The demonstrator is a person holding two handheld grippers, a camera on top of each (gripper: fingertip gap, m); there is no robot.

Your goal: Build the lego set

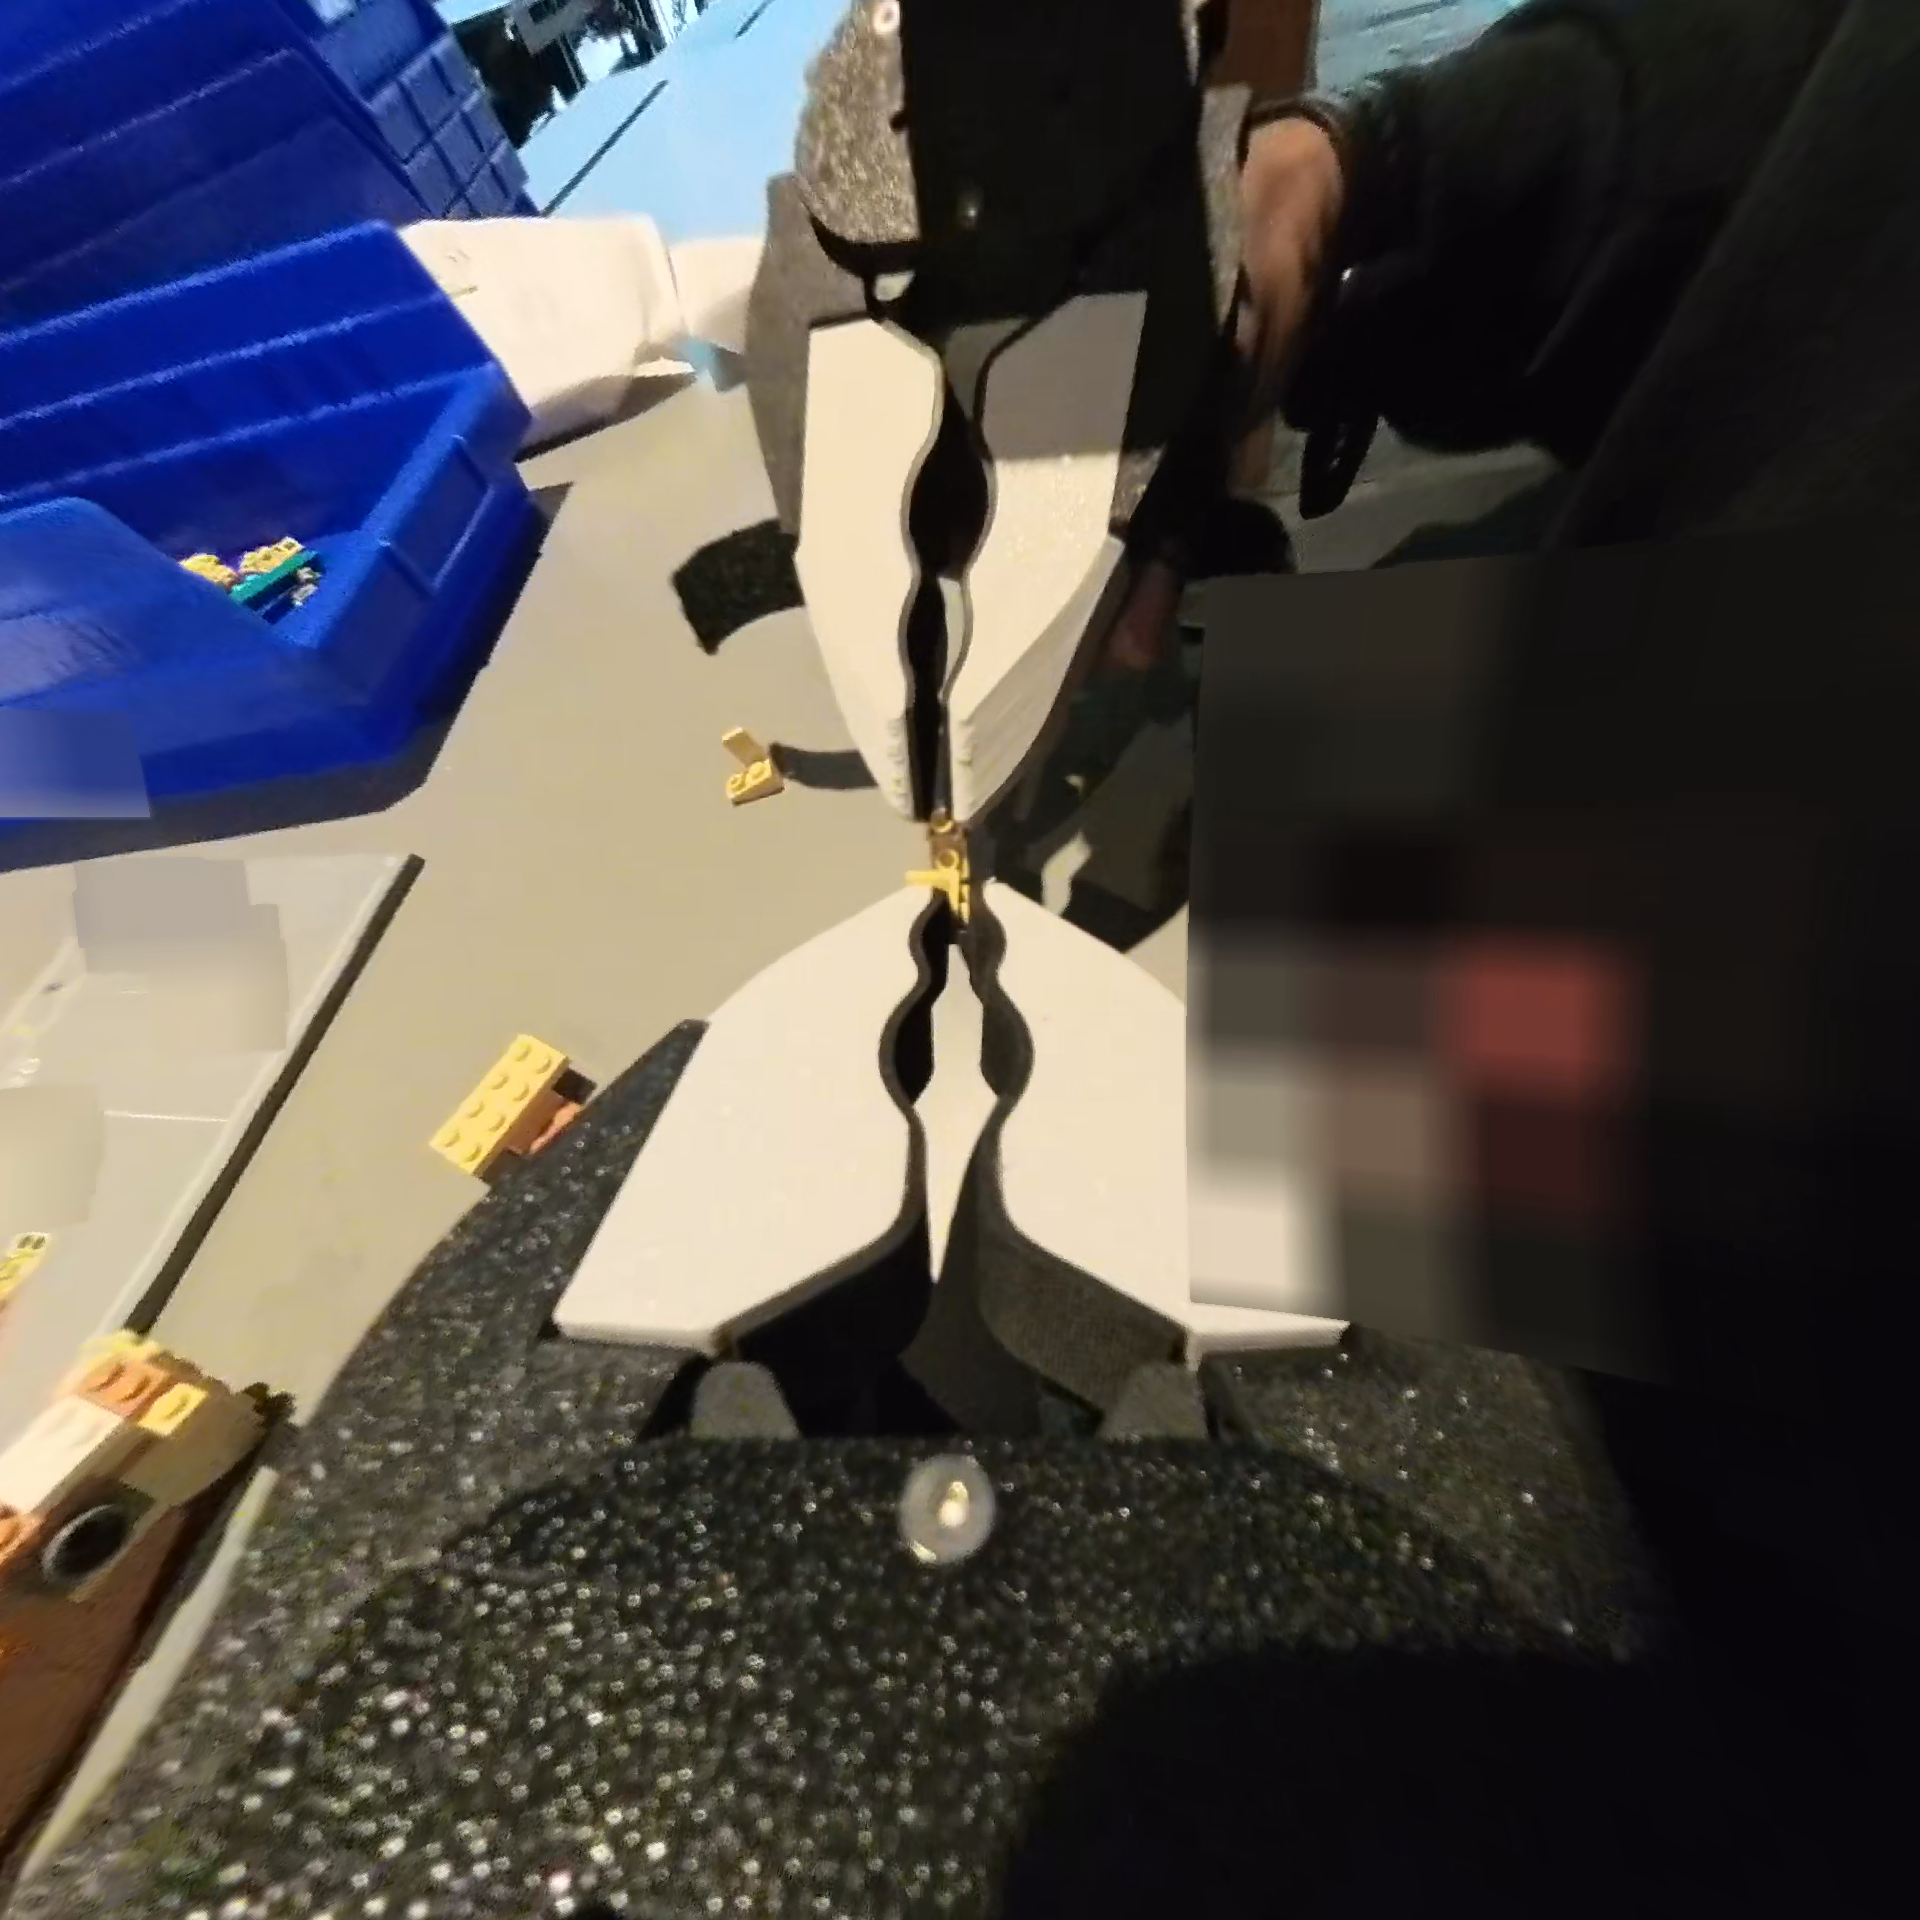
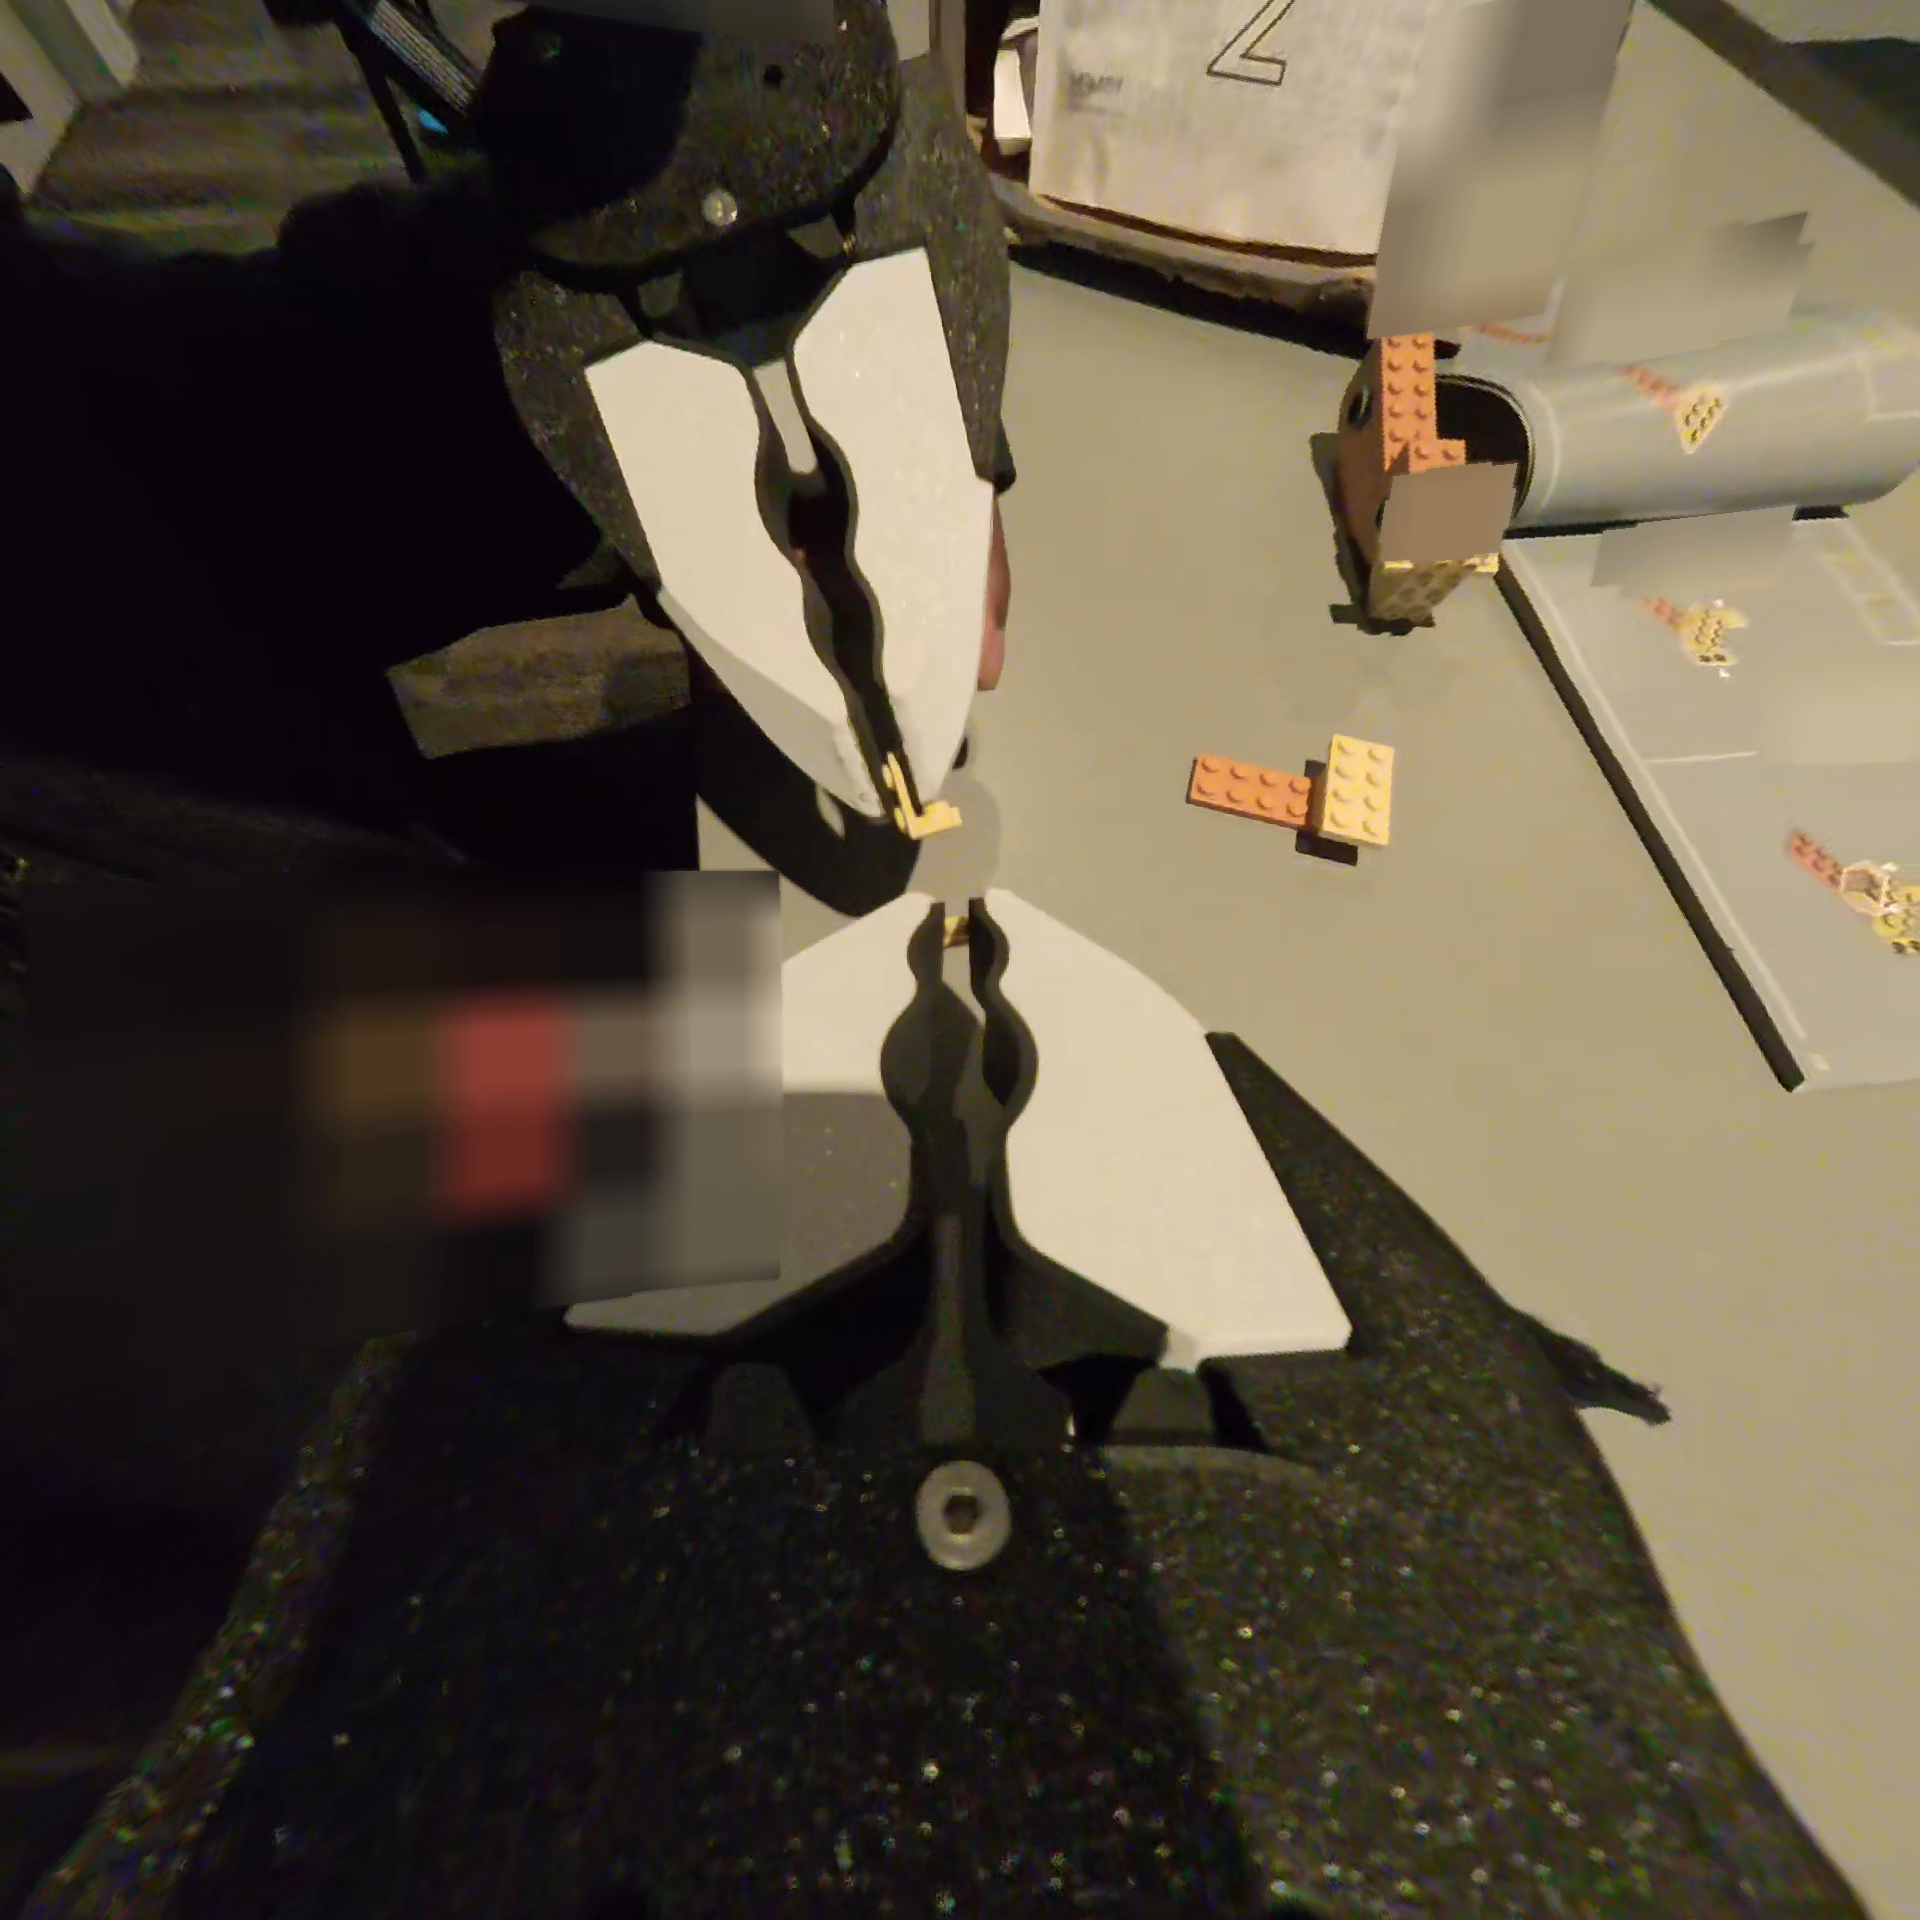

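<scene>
This looks like a workshop or lab bench set up for assembly work. A plain grey worktop [image 1: 582,665] carries stacked blue plastic parts bins [image 1: 239,416], the open-fronted kind used for sorting small components, and one of them holds loose toy bricks [image 1: 260,571]. An open instruction booklet [image 2: 1766,727] with printed building steps lies flat on the worktop, its far pages curled up into a roll. A white paper bag [image 2: 1226,125] stands at the worktop's far edge. Beyond the bins the floor [image 1: 644,135] is light blue with dark lines, as in an industrial or institutional room, not a home.
</scene>
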